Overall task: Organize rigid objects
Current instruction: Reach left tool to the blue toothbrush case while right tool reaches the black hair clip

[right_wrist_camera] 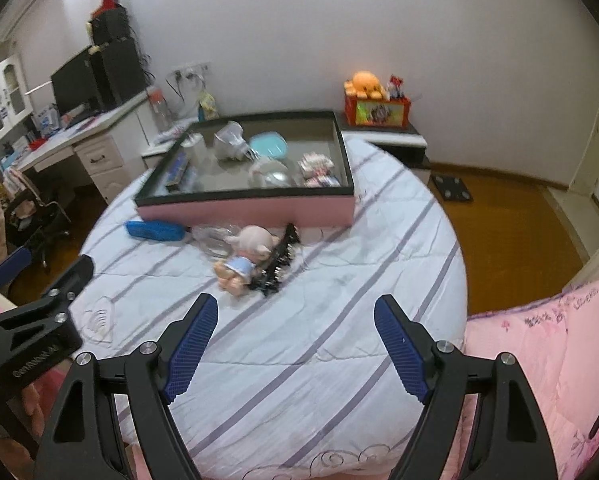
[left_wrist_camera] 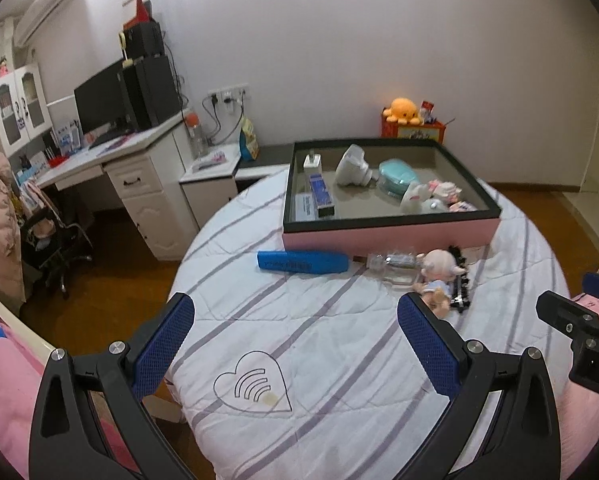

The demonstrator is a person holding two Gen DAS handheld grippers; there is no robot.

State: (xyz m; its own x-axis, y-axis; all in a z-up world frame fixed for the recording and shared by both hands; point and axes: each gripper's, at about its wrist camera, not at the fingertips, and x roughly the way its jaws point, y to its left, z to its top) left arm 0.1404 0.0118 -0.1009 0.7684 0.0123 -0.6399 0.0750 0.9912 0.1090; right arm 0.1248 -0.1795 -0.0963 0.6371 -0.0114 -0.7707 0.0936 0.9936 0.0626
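- Four loose things are seen on the striped bed cover (left_wrist_camera: 339,360), just before the pink tray (left_wrist_camera: 387,236): a blue case (left_wrist_camera: 302,263), a clear bottle (left_wrist_camera: 393,261), a small doll (right_wrist_camera: 243,254) and a black comb (right_wrist_camera: 277,266).
- The doll is pale-headed, in a light blue dress, lying on its side against the comb.
- The tray is dark-rimmed and already part filled.
- The left gripper (left_wrist_camera: 295,320) and right gripper (right_wrist_camera: 295,320) are held wide apart, with nothing between the pads.

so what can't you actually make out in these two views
- Clear bottle, left wrist view: one end hidden behind the doll.
- Pink box contents, right wrist view: smeared by motion blur.
- Black spiky item: partly behind the doll, identity unclear.
- Blue case: lettering too small.
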